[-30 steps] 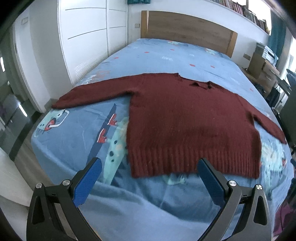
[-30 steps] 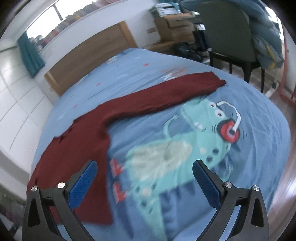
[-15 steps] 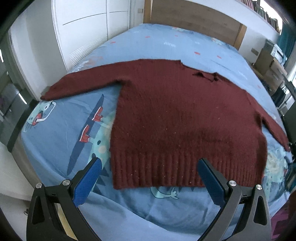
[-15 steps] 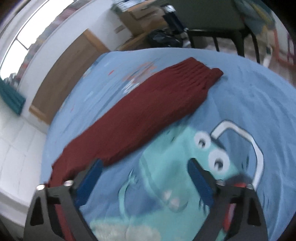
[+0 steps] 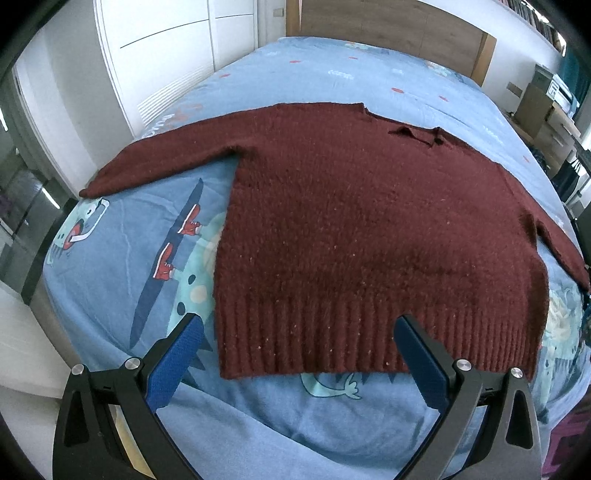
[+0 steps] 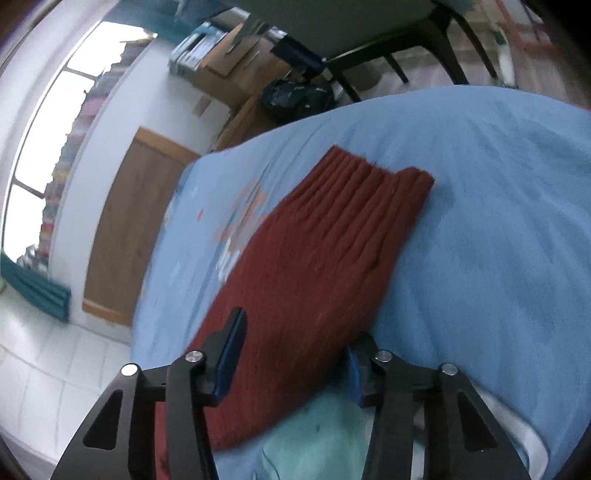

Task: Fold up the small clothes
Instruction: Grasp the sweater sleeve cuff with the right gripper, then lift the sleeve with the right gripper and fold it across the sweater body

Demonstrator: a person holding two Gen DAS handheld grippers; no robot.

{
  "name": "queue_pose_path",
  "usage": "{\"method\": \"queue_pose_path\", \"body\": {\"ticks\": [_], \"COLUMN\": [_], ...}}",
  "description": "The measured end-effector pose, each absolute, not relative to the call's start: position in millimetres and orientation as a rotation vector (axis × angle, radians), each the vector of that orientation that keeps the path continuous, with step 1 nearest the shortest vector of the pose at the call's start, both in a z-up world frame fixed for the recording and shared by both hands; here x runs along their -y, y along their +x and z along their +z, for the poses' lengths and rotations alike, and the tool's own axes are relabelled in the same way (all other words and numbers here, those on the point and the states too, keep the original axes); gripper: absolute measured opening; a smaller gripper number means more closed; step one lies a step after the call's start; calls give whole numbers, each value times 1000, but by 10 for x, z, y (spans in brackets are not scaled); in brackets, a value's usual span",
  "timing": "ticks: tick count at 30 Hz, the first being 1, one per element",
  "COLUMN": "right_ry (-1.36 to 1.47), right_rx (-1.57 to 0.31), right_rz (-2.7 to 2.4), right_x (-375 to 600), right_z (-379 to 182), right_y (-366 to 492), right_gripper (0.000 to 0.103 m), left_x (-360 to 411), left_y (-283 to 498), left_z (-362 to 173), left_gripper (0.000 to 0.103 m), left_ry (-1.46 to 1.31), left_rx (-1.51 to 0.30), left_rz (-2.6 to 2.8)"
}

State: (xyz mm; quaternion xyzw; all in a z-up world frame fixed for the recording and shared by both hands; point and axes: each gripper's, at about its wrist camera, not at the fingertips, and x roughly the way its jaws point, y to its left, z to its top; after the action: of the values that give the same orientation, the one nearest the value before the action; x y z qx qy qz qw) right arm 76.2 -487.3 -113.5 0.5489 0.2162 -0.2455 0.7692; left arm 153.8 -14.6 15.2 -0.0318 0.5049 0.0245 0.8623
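A dark red knitted sweater (image 5: pixel 369 229) lies flat on the blue bed sheet (image 5: pixel 122 258), both sleeves spread out sideways. My left gripper (image 5: pixel 297 321) hangs open just above the ribbed hem (image 5: pixel 332 332), one finger off the hem's left corner and the other over its middle. In the right wrist view, the sweater's sleeve (image 6: pixel 332 240) runs away from me to its ribbed cuff (image 6: pixel 380 173). My right gripper (image 6: pixel 295 332) straddles that sleeve partway along and its jaws are closing; the cloth lies flat between them, not bunched.
The bed's near edge drops off under my left gripper. A white wardrobe (image 5: pixel 166 55) stands to the left and a wooden headboard (image 5: pixel 388 33) at the far end. Beyond the bed's right side stand a dark chair (image 6: pixel 388 40), a bag and cardboard boxes (image 6: pixel 229 70).
My right gripper swept along the sleeve toward the cuff, rolled, dropped close to the cloth and narrowed its jaws. My left gripper came down nearer the hem and stayed open.
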Motion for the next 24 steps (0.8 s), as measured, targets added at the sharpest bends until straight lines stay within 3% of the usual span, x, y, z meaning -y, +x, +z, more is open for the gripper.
{"method": "queue_pose_path", "body": {"ticks": [3, 5, 13, 24], "right_ry": [1223, 1249, 1238, 1228], "right_rx": [-446, -449, -457, -548], "right_rz": [-540, -540, -442, -202], "right_x": [5023, 5076, 4975, 4055], "right_z": [-1158, -1175, -888, -403], "right_y": [797, 819, 1116, 2043], "right_gripper": [33, 11, 9, 9], "left_x": [155, 146, 56, -293], "left_y": [1532, 1528, 1530, 1426], "left_z": [131, 115, 38, 28], "left_gripper": [101, 100, 98, 98], "left_ry": [-65, -64, -100, -172], "left_rx": [-1065, -1070, -1105, -1098], "left_rz": [52, 54, 49, 50]}}
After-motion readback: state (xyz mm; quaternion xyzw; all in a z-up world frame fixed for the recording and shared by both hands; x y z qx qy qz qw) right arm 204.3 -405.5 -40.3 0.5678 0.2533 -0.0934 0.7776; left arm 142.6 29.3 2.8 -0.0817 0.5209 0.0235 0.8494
